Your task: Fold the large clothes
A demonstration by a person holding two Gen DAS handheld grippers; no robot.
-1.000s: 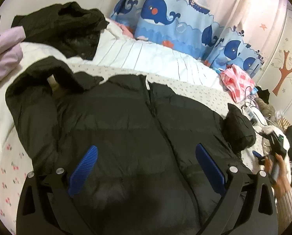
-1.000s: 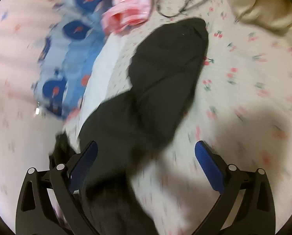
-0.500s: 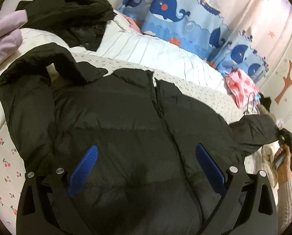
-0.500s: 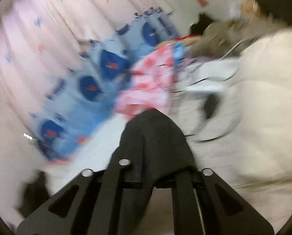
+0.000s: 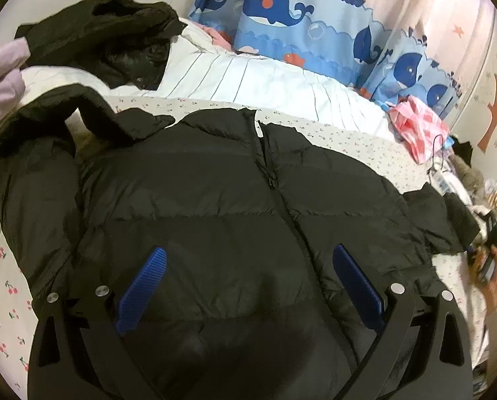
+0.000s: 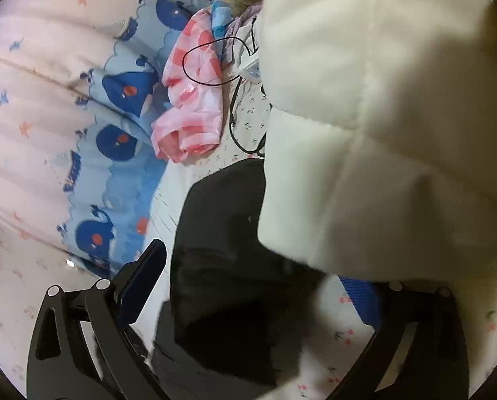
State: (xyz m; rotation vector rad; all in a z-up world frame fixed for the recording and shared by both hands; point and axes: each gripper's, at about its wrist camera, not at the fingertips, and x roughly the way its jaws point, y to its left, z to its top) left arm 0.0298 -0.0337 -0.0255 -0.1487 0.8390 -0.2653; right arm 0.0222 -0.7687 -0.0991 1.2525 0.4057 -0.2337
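On the left, our left gripper (image 5: 248,286) hovers over the lower front of the black jacket (image 5: 215,200), its jaws wide and holding nothing, as they were a second ago. The jacket lies front up on the bed (image 5: 2,280), zipped most of the way, collar toward the striped quilt (image 5: 265,80). Its left sleeve (image 5: 32,173) is bent alongside the body, unchanged.

The change is on the right. A second ago the right sleeve (image 5: 445,220) lay bunched against the jacket's side; half a second ago our right gripper (image 6: 248,286) was closed on its cuff and pulling it outward. Now that sleeve lies stretched away from the body toward the bed's edge, and the right jaws have sprung wide again, with the cuff (image 6: 228,260) lying loose between them. A cream quilted garment (image 6: 381,116) overlaps the cuff's right side and hides part of the right finger.

We judge the spreading step nearly done on this side: the sleeve is straightened and released, ready to be folded across the chest. The left sleeve probably wants the same straightening first.
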